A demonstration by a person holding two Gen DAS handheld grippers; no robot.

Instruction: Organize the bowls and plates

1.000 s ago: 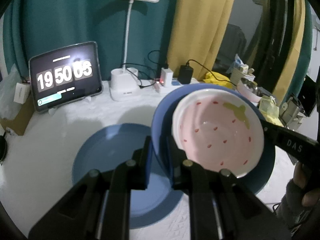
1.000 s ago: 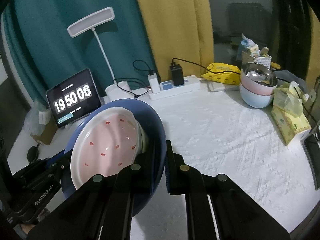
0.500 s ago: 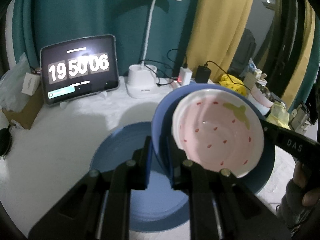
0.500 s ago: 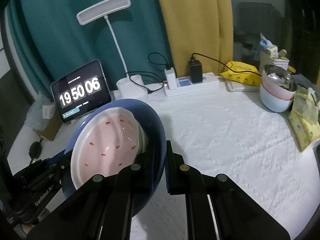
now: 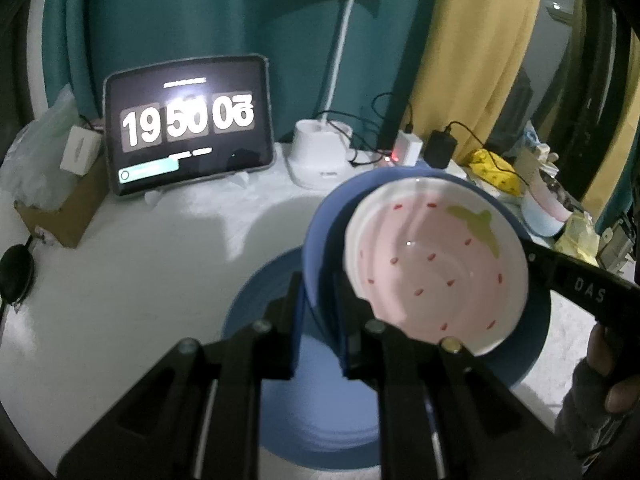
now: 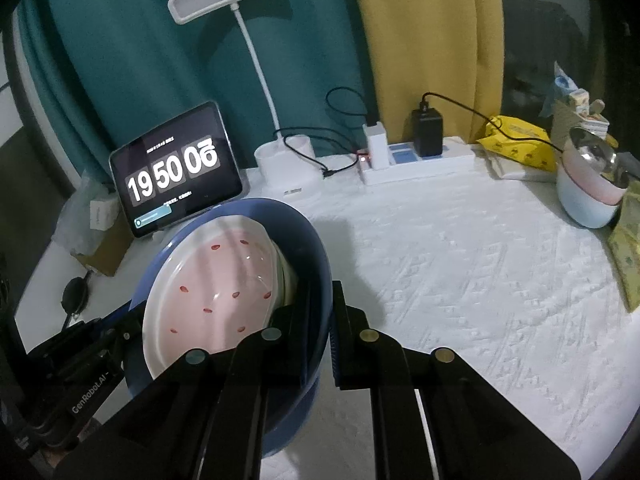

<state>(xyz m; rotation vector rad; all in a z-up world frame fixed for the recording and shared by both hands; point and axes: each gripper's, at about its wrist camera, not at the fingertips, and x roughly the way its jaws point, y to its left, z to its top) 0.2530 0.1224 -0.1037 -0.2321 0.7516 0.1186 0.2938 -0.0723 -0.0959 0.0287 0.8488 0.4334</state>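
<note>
A deep blue bowl (image 5: pixel 320 236) with a pink strawberry-patterned bowl (image 5: pixel 436 268) nested in it hangs tilted in the air between both grippers. My left gripper (image 5: pixel 322 320) is shut on the blue bowl's near-left rim. My right gripper (image 6: pixel 326 320) is shut on the opposite rim of the blue bowl (image 6: pixel 308 236); the pink bowl (image 6: pixel 216 280) leans inside. A flat blue plate (image 5: pixel 256 300) lies on the white table directly beneath the held bowls, partly hidden by them and by my fingers.
At the back stand a tablet clock (image 5: pixel 188 124), a white lamp base (image 5: pixel 320 156) and a power strip (image 6: pixel 416 160). Stacked bowls (image 6: pixel 588 192) and yellow packets (image 6: pixel 520 140) sit far right. A cardboard box (image 5: pixel 60 208) is at the left edge.
Both grippers carried the nested bowls leftward and slightly lower; the blue plate on the table now lies under them instead of to their left. Both grips are unchanged.
</note>
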